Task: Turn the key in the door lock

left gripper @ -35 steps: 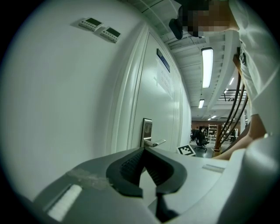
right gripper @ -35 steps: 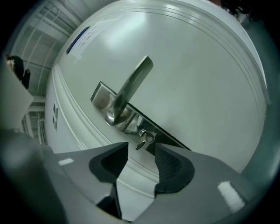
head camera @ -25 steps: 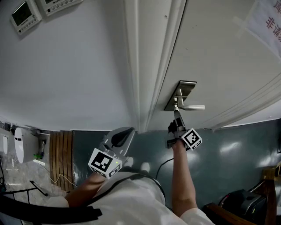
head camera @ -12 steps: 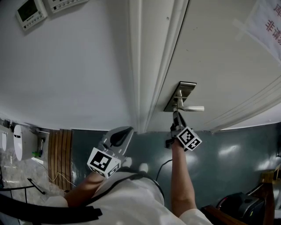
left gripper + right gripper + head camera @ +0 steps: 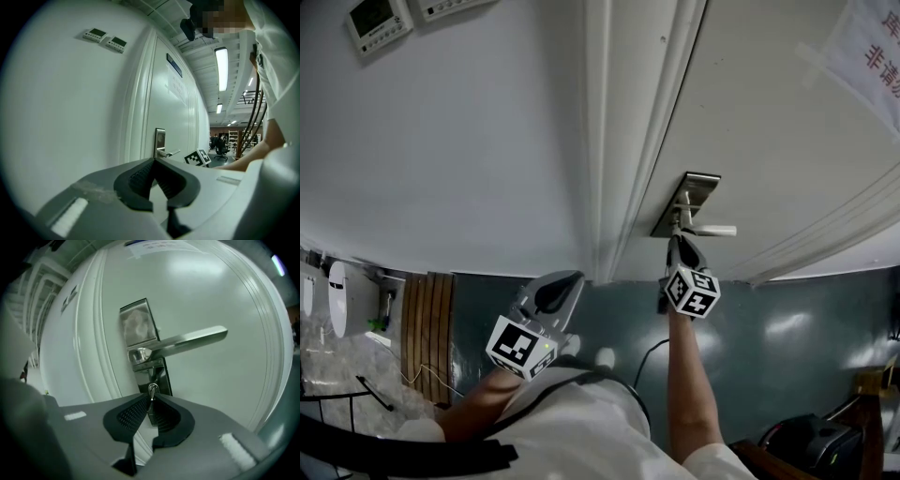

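The white door (image 5: 769, 112) carries a steel lock plate (image 5: 686, 202) with a lever handle (image 5: 712, 230). Seen from the right gripper view, a small silver key (image 5: 152, 390) sticks out of the keyhole in the lock plate (image 5: 140, 333), below the handle (image 5: 192, 341). My right gripper (image 5: 151, 401) has its pads pressed on the key's head, though its jaws are easing open slightly. It reaches up to the lock (image 5: 678, 242). My left gripper (image 5: 558, 291) hangs back near the door frame, its jaws shut (image 5: 153, 161) with nothing in them.
Two wall control panels (image 5: 375, 23) sit high on the wall to the left of the door frame (image 5: 619, 141). A paper notice (image 5: 867, 47) is taped on the door. A slatted wooden piece (image 5: 431, 328) and a dark bag (image 5: 806, 441) stand on the floor.
My right gripper has rolled about its own axis at the lock, so its marker cube shows another face. Its place stayed the same. The left gripper has hardly moved.
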